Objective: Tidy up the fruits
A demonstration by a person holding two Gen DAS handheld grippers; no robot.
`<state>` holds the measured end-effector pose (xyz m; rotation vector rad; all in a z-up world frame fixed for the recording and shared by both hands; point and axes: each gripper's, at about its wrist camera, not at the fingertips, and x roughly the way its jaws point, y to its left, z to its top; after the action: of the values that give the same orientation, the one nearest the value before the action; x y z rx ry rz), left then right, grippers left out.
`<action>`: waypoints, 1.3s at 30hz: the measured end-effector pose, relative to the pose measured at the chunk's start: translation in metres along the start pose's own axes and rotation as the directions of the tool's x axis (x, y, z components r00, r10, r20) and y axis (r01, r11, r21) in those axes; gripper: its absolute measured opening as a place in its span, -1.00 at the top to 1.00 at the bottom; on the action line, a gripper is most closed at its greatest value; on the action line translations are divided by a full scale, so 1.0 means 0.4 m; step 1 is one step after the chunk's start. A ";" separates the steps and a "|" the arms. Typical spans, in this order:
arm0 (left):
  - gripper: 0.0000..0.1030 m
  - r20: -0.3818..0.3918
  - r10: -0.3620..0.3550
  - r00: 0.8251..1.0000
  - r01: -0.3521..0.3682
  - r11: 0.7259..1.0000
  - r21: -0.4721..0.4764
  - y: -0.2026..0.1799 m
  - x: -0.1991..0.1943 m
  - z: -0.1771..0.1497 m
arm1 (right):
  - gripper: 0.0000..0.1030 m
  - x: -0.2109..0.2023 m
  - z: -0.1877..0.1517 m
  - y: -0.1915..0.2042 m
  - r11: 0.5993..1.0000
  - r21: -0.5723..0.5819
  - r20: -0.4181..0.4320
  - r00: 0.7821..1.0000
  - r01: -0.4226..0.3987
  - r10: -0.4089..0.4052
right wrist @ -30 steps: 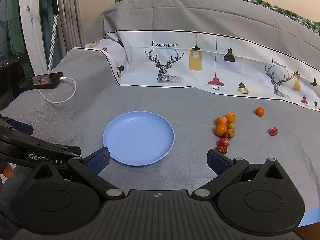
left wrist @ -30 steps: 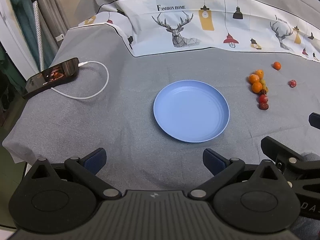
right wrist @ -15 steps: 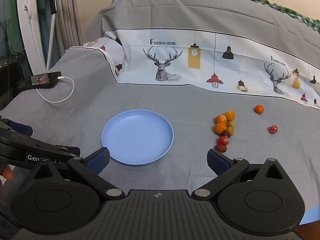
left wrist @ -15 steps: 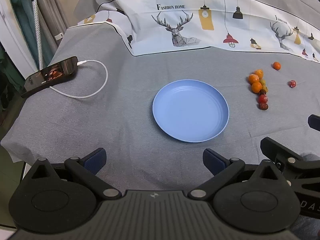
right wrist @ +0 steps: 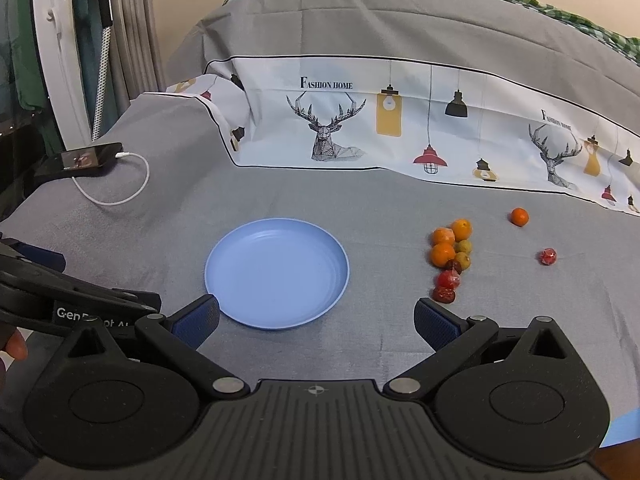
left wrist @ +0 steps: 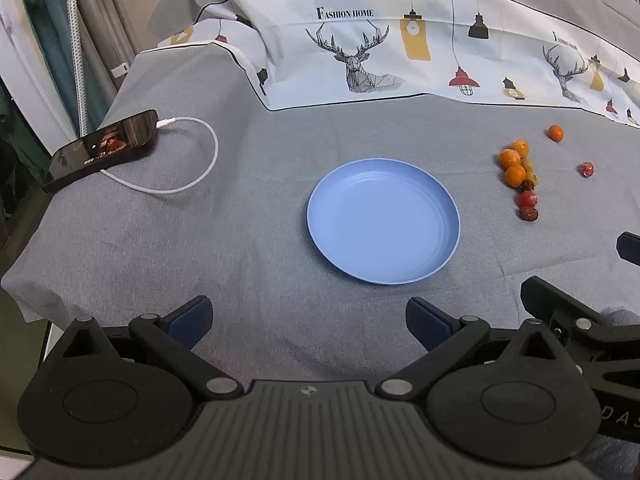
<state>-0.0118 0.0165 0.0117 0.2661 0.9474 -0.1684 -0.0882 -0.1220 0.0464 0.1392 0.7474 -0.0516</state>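
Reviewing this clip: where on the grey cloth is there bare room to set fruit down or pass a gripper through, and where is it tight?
The blue plate holds nothing. Bare cloth lies between it and the phone with its cable, and between the plate and the fruit cluster. It is tight inside that cluster; the lone orange and lone red fruit sit apart.

In the fruit cluster [right wrist: 450, 258] we cannot name the small dark pieces behind the oranges; they overlap. The right gripper [left wrist: 592, 320] is cut off by the right edge of the left wrist view, and the left gripper [right wrist: 60, 300] by the left edge of the right wrist view. The phone [right wrist: 86, 158] screen is too small for us to read.
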 end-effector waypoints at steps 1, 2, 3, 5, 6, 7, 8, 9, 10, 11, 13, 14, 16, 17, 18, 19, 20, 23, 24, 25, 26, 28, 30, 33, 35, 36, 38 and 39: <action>-0.99 -0.001 -0.001 1.000 0.001 1.000 0.000 0.000 0.000 0.000 | -0.99 0.001 0.000 0.000 1.000 0.002 -0.001 1.000 0.001 -0.001; -0.99 -0.002 -0.002 1.000 0.002 1.000 0.000 0.000 0.001 0.000 | -0.99 0.001 0.000 0.000 1.000 0.005 -0.005 1.000 0.000 0.000; -0.99 -0.002 -0.003 1.000 0.003 1.000 0.000 0.001 0.002 -0.001 | -0.99 0.002 0.000 -0.001 1.000 0.006 -0.006 1.000 -0.001 0.001; -0.99 -0.003 -0.004 1.000 0.004 1.000 0.001 0.002 0.005 -0.001 | -0.99 0.004 0.001 0.001 1.000 0.009 -0.010 1.000 -0.001 0.001; -0.99 -0.003 -0.003 1.000 0.003 1.000 0.001 0.003 0.005 -0.001 | -0.99 0.005 0.001 0.000 1.000 0.010 -0.011 1.000 -0.001 0.001; -0.99 -0.004 -0.003 1.000 0.003 1.000 0.002 0.003 0.005 -0.001 | -0.99 0.006 0.002 0.001 1.000 0.023 -0.025 1.000 -0.015 0.016; -0.99 -0.005 -0.003 1.000 0.003 1.000 0.001 0.004 0.006 -0.001 | -0.99 0.007 0.002 0.002 1.000 0.024 -0.026 1.000 -0.016 0.016; -0.99 -0.007 -0.003 1.000 0.003 1.000 0.000 0.005 0.007 -0.001 | -0.99 0.009 0.002 0.001 1.000 0.024 -0.027 0.999 -0.016 0.017; -0.99 -0.008 -0.003 1.000 0.003 1.000 -0.002 0.006 0.008 -0.001 | -0.99 0.009 0.002 0.001 1.000 0.024 -0.027 0.999 -0.017 0.018; -0.99 -0.008 -0.003 1.000 0.003 1.000 -0.004 0.006 0.009 -0.001 | -0.99 0.010 0.001 0.001 1.000 0.025 -0.029 0.999 -0.018 0.019; -0.99 -0.011 -0.004 1.000 0.004 1.000 -0.009 0.009 0.012 -0.001 | -0.99 0.013 0.000 0.004 0.999 0.026 -0.032 0.999 -0.019 0.020; -0.99 -0.012 -0.005 1.000 0.005 1.000 -0.011 0.011 0.014 -0.001 | -0.99 0.015 -0.001 0.004 0.999 0.026 -0.032 0.999 -0.019 0.020; -0.99 -0.017 -0.007 1.000 0.006 1.000 -0.014 0.013 0.017 0.000 | -0.99 0.017 -0.003 0.005 0.999 0.029 -0.032 0.999 -0.021 0.022; -0.99 -0.019 -0.006 1.000 0.006 1.000 -0.014 0.013 0.018 -0.001 | -0.99 0.019 -0.005 0.004 0.999 0.031 -0.032 0.999 -0.022 0.023; -0.99 -0.023 -0.004 1.000 0.004 1.000 -0.013 0.012 0.021 -0.001 | -0.99 0.020 -0.007 0.004 0.999 0.034 -0.033 0.999 -0.023 0.024; -0.99 -0.026 -0.003 1.000 0.002 1.000 -0.012 0.010 0.022 -0.002 | -0.99 0.023 -0.009 0.004 0.999 0.038 -0.035 0.999 -0.024 0.025; -0.99 -0.029 -0.001 1.000 0.001 1.000 -0.009 0.008 0.025 -0.003 | -0.99 0.026 -0.011 0.003 0.999 0.042 -0.038 0.999 -0.026 0.027; -0.99 -0.044 -0.007 0.999 0.007 1.000 -0.008 0.000 0.037 0.000 | -0.99 0.038 -0.017 -0.004 0.998 0.053 -0.045 0.999 -0.021 0.024; -0.99 -0.050 -0.010 0.999 0.009 1.000 -0.009 -0.003 0.041 0.001 | -0.99 0.043 -0.019 -0.006 0.998 0.057 -0.046 0.999 -0.015 0.018; -0.99 -0.056 -0.011 0.998 0.011 1.000 -0.008 -0.006 0.046 0.003 | -0.99 0.049 -0.022 -0.014 0.998 0.063 -0.045 0.999 -0.007 0.010; -0.99 -0.060 -0.011 0.998 0.011 1.000 -0.006 -0.009 0.050 0.005 | -0.99 0.056 -0.026 -0.024 0.997 0.075 -0.040 0.999 0.008 -0.005; -0.99 -0.072 -0.011 0.997 0.010 1.000 -0.005 -0.014 0.061 0.010 | -0.99 0.078 -0.036 -0.057 0.993 0.107 -0.034 0.999 0.043 -0.039; -0.99 -0.097 -0.025 0.995 0.024 1.000 -0.011 -0.019 0.076 0.019 | -0.99 0.107 -0.045 -0.099 0.987 0.138 -0.031 0.997 0.080 -0.076; -0.99 -0.129 -0.024 0.991 0.024 1.000 -0.003 -0.036 0.105 0.033 | -0.99 0.179 -0.057 -0.178 0.981 0.147 -0.054 0.991 0.130 -0.123; -0.99 -0.143 -0.014 0.990 0.017 1.000 0.016 -0.053 0.125 0.043 | -0.99 0.230 -0.066 -0.228 0.974 0.149 -0.059 0.985 0.172 -0.164; -0.99 -0.150 -0.012 0.989 0.015 1.000 0.023 -0.061 0.135 0.047 | -0.99 0.258 -0.068 -0.253 0.970 0.148 -0.068 0.980 0.193 -0.185; -0.99 -0.169 -0.008 0.986 0.014 0.999 0.037 -0.078 0.159 0.055 | -0.99 0.326 -0.073 -0.306 0.962 0.150 -0.097 0.972 0.229 -0.216; -0.99 -0.183 -0.005 0.983 0.013 0.999 0.043 -0.085 0.170 0.057 | -0.99 0.358 -0.077 -0.328 0.958 0.154 -0.110 0.968 0.241 -0.226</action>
<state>0.0364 -0.0246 -0.0365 0.3217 1.1280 -0.1754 -0.0168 -0.2470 -0.0875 0.2133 0.8484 -0.3357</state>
